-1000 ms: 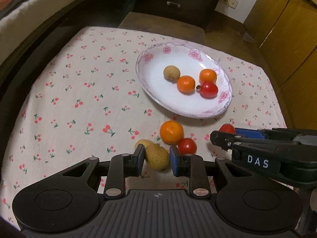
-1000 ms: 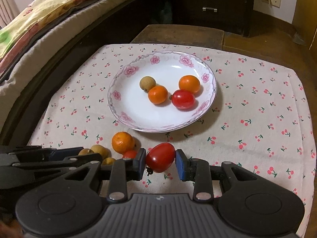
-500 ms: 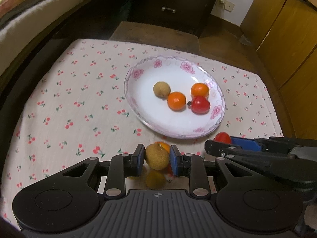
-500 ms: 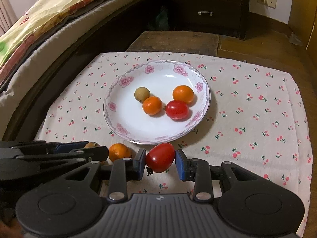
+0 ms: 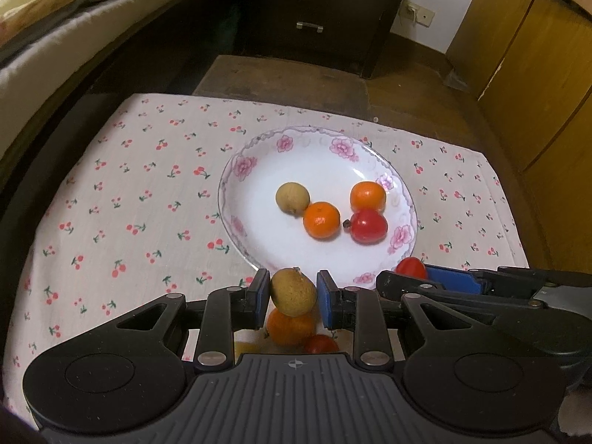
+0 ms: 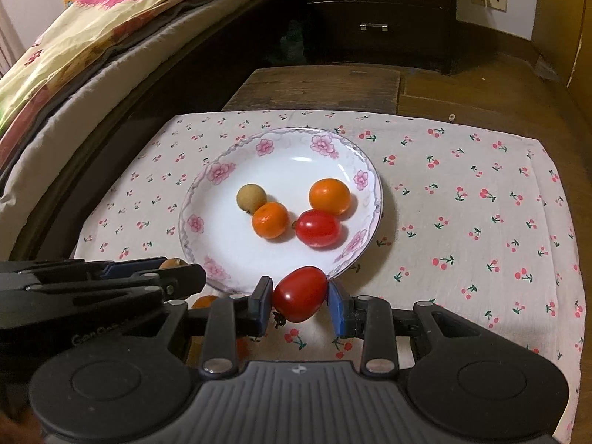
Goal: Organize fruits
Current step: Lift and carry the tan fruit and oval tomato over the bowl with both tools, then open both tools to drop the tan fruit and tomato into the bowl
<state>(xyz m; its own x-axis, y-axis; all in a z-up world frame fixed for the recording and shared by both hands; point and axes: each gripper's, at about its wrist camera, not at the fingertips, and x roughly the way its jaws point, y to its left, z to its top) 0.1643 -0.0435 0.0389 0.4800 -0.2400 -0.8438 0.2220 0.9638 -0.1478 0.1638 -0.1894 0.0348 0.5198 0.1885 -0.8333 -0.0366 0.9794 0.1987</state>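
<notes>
My left gripper [image 5: 293, 292] is shut on a tan round fruit [image 5: 293, 291], held above the cloth at the near rim of the flowered white plate [image 5: 259, 259]. Below it on the cloth lie an orange [image 5: 290, 327], a red tomato [image 5: 321, 344] and a yellowish fruit [image 5: 244, 347], partly hidden. My right gripper [image 6: 299, 299] is shut on a red tomato [image 6: 299, 299] just short of the plate [image 6: 222, 273]. The plate holds a tan fruit [image 6: 251, 197], two oranges [image 6: 270, 219] [image 6: 329, 196] and a red tomato [image 6: 317, 228]. The left gripper [image 6: 111, 277] shows at the left of the right wrist view.
The plate sits on a cherry-print cloth [image 6: 462, 203] over a low table. A bed [image 6: 74, 55] runs along the left, a dark drawer chest [image 6: 377, 7] stands behind, and wooden cabinets [image 5: 536, 92] are at the right. A dark wooden bench [image 6: 318, 85] lies beyond the cloth.
My left gripper has lifted the tan fruit off the cloth and carried it toward the plate's near rim. The right gripper, holding its tomato, has edged a little closer to the plate.
</notes>
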